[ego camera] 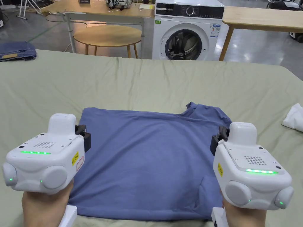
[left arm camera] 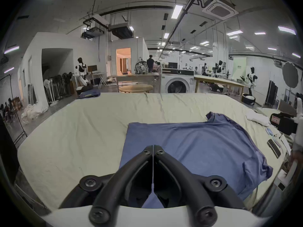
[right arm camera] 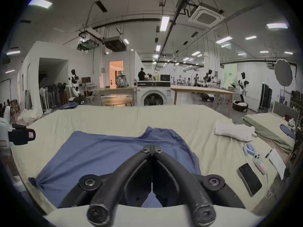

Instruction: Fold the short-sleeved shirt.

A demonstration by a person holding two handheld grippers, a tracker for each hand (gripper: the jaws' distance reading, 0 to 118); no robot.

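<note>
We list: short-sleeved shirt, soft matt blue cloth; bed sheet, creased matt pale-green cloth; left gripper and right gripper, fingers matt black plastic, housings glossy white plastic.

No lettering is sharp enough to read. The left gripper carries a yellow sticker and a red-bordered one on its housing, and the right gripper a yellow one, all too small. The washing machine bears a blurred label and a green tag.
</note>
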